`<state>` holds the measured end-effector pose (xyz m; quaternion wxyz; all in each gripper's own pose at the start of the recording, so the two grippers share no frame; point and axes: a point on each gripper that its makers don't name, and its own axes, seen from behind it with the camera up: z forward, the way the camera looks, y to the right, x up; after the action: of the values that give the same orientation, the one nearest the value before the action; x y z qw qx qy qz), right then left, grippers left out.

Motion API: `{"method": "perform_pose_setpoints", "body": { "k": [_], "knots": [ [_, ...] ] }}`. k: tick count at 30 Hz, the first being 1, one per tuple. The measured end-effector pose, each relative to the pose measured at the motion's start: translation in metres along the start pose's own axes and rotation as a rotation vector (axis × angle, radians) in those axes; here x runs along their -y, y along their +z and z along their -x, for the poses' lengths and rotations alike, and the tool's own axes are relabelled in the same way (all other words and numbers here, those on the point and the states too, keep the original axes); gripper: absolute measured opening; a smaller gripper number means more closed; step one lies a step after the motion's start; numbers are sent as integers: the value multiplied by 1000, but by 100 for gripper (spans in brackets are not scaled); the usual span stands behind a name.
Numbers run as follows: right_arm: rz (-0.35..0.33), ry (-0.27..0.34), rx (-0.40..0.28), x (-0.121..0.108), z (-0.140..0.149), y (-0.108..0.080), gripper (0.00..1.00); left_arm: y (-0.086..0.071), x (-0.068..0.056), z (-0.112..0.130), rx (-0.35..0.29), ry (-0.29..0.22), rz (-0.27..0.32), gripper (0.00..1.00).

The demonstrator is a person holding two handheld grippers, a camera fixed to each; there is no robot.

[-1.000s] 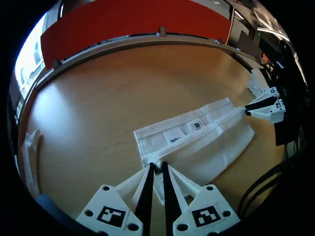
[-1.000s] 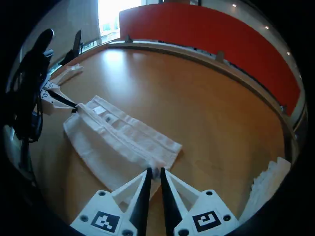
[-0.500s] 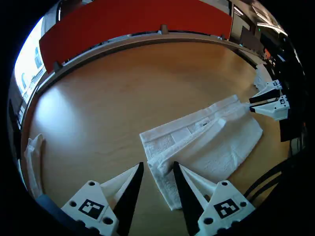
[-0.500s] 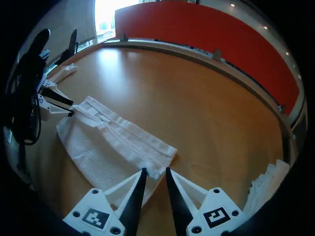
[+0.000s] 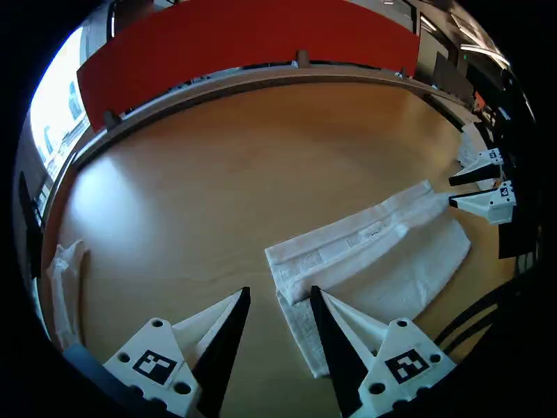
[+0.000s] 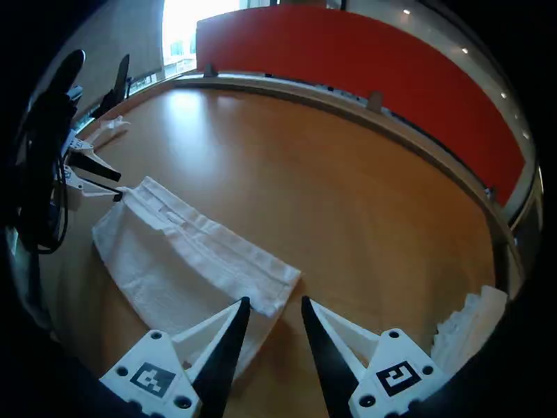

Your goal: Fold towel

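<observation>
A white towel lies flat on the wooden table, folded lengthwise into a long strip with a narrower layer on top. My left gripper is open at the towel's near end, fingers apart and holding nothing. Across the strip, the right gripper is open just off the far end. In the right gripper view the same towel runs left from my right gripper, which is open at the corner. The left gripper is open beside the far end, held by a dark-sleeved arm.
A red partition runs behind the table's far edge. White cloth piles lie near the table's ends, with another cloth past the left gripper. Dark cables hang at the left rim.
Both grippers were shut on the towel's end corners, then opened and let go. They have drawn back slightly, and the towel has settled flat on the table.
</observation>
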<state>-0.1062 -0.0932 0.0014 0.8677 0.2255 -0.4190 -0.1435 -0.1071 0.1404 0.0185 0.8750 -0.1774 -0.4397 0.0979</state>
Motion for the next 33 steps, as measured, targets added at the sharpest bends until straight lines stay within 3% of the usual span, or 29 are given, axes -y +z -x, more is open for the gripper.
{"method": "perform_pose_setpoints", "body": {
  "k": [8, 14, 18, 33],
  "knots": [
    [23, 2, -22, -8, -13, -2, 61, -4, 11, -12, -15, 6, -18, 63],
    [7, 8, -43, -2, -16, -7, 91, -10, 20, -11, -20, -9, -38, 78],
    [0, 15, -41, 3, -11, -10, 91, -13, 17, -9, -23, -10, -22, 84],
    [-1, 41, -51, 15, 0, -28, 91, -30, 9, -4, -42, -28, 4, 84]
  ]
}}
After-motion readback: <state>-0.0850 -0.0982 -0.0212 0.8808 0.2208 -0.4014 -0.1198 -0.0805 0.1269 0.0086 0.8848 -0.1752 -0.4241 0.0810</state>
